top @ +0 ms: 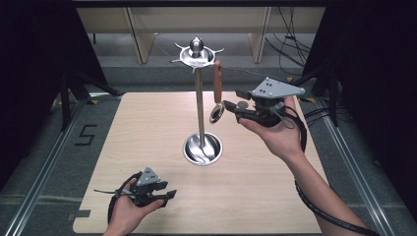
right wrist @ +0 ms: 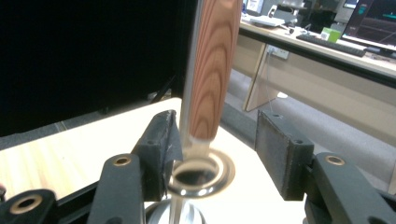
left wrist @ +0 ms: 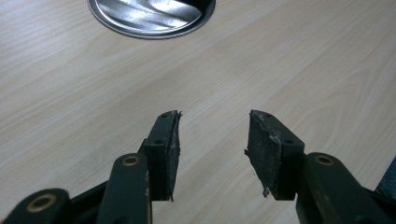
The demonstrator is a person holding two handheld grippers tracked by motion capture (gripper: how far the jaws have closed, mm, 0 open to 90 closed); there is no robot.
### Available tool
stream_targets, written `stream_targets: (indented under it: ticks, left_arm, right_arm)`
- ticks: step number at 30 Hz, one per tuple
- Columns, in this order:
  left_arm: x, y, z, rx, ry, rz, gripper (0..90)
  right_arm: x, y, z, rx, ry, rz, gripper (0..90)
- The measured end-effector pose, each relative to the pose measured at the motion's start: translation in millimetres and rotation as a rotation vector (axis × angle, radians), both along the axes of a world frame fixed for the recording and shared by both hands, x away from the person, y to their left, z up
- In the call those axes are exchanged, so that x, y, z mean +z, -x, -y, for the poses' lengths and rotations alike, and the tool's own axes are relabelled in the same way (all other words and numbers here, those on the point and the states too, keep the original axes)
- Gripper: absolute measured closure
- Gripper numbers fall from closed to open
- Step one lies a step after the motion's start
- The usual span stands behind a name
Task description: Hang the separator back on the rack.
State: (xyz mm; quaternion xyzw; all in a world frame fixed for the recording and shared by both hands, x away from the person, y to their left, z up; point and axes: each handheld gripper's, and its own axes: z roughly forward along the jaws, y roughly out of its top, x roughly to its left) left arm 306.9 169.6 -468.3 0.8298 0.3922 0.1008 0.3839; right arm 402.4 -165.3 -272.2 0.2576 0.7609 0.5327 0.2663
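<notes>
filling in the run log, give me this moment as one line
right gripper: open, jaws either side of hanging wooden-handled utensil | utensil: on stand hook | left gripper: open, idle over table

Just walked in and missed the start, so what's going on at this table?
A person works with a gripper in each hand. The right gripper is raised beside a metal stand, its open jaws on either side of the lower end of a wooden-handled utensil that hangs from the stand's top. Nothing is clamped yet. The left gripper is low over the table near the front edge, open and holding nothing.
</notes>
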Motion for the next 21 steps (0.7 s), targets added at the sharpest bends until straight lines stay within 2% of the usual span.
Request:
stream_targets:
  ticks: [2,7,9,10,11,12,13,17,19,20,21]
  left_arm:
    - [-0.3,0.0,0.2,0.004,0.001,0.003,52.7]
    - [-1.4,-0.8,0.3,0.021,-0.015,0.011,52.6]
    - [-1.6,-0.7,0.3,0.018,-0.016,0.009,52.6]
    - [-2.1,-0.4,1.1,0.015,0.001,0.0,52.6]
    - [-1.8,-0.1,0.9,0.009,0.001,-0.012,52.6]
    - [-1.6,0.4,0.9,0.011,0.0,-0.02,52.6]
    - [-1.4,-0.4,0.1,0.011,-0.014,0.0,52.6]
    - [-1.9,-0.2,0.4,0.016,-0.015,0.0,52.5]
    - [-2.4,-0.6,0.2,0.016,-0.022,0.001,52.6]
    - [-2.6,-0.7,0.2,0.016,-0.023,0.0,52.6]
    - [-2.8,-0.7,0.4,0.016,-0.022,-0.001,52.6]
  right_arm:
    - [-5.3,3.8,7.1,-0.005,0.015,0.003,48.2]
    - [-19.0,14.1,22.2,-0.009,0.022,-0.043,47.6]
    - [-24.4,18.7,29.9,-0.025,0.027,-0.047,47.4]
    - [-27.4,21.4,33.8,-0.028,0.027,-0.059,47.3]
    - [-31.1,22.9,39.8,-0.036,0.035,-0.05,47.2]
    - [-34.7,25.8,43.4,-0.038,0.034,-0.067,47.2]
    - [-37.9,26.5,46.5,-0.048,0.034,-0.052,47.1]
    - [-57.0,34.6,62.4,-0.047,0.049,-0.103,47.4]
    - [-67.2,36.4,73.3,-0.056,0.071,-0.111,47.6]
    - [-73.8,38.8,76.9,-0.073,0.058,-0.134,47.7]
    - [-79.1,40.9,82.5,-0.071,0.068,-0.165,47.8]
